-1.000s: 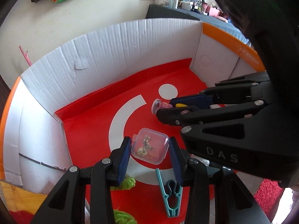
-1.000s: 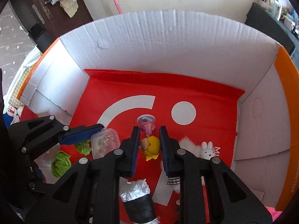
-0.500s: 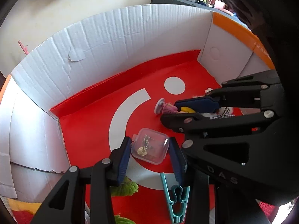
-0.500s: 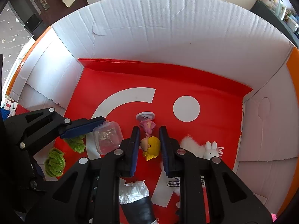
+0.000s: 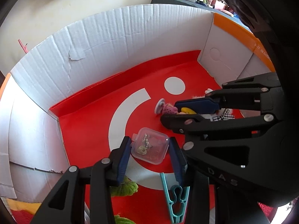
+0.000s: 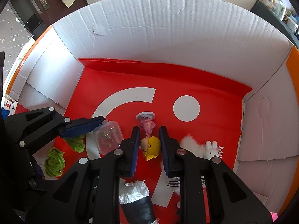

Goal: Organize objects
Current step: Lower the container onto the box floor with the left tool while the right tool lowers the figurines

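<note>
Inside white corrugated cardboard box w/ red printed floor (image 6: 112, 85), both my grippers work side by side. L gripper (image 5: 149, 149): fingers part-spread, pinching small clear square plastic case w/ tiny metal trinkets (image 5: 150, 145), which sits low over the white arc of the floor print. R gripper (image 6: 148, 145): fingers nearly together, clamping yellow-haired toy figure (image 6: 150, 146); pink figure on round white base (image 6: 146, 122) lies just ahead of it, touching or nearly so, I can't tell which. Already lying in box: two green yarn bundles (image 6: 55, 161), white bunny figure on fluffy fur (image 6: 210, 148), teal plastic clothespin (image 5: 174, 201), black roll w/ crumpled white plastic end (image 6: 135, 199). Progress, my read: well along; most items boxed, and both held pieces need only release. I can't tell whether anything is left outside.
</note>
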Demonstrator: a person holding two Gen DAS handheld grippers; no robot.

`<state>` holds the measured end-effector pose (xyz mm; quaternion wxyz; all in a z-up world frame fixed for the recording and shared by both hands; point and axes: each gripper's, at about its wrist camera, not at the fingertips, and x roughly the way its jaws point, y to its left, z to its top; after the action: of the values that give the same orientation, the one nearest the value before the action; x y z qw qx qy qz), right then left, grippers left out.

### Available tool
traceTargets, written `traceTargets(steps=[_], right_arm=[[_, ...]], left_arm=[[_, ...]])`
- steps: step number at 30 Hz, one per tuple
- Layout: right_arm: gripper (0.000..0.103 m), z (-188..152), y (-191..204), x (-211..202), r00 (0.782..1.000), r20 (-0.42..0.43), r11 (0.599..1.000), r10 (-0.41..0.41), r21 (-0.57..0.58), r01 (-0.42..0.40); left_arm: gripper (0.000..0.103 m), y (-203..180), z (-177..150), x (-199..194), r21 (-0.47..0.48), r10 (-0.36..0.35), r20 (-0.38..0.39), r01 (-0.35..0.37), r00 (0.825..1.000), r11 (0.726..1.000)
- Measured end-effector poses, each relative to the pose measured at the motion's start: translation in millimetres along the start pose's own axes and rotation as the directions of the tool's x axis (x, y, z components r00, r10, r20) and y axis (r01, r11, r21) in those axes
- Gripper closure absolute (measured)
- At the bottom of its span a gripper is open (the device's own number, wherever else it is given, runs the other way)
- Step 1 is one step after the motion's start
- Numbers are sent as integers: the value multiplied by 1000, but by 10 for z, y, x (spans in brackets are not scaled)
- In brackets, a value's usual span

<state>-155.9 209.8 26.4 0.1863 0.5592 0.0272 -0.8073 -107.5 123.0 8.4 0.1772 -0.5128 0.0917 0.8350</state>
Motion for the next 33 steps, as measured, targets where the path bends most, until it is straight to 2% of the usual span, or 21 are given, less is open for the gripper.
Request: traceTargets(steps=[14,33], right_arm=[[82,0,57,39,1000,4,1000,2,4,-2],[82,-62,35,-101,1000,24,1000,2,8,-2]], left_arm=[[60,244,19,-74,-13,-12,1,12,1000,1000],[54,341,-47,-143,-35,-17,9,18,1000,999]])
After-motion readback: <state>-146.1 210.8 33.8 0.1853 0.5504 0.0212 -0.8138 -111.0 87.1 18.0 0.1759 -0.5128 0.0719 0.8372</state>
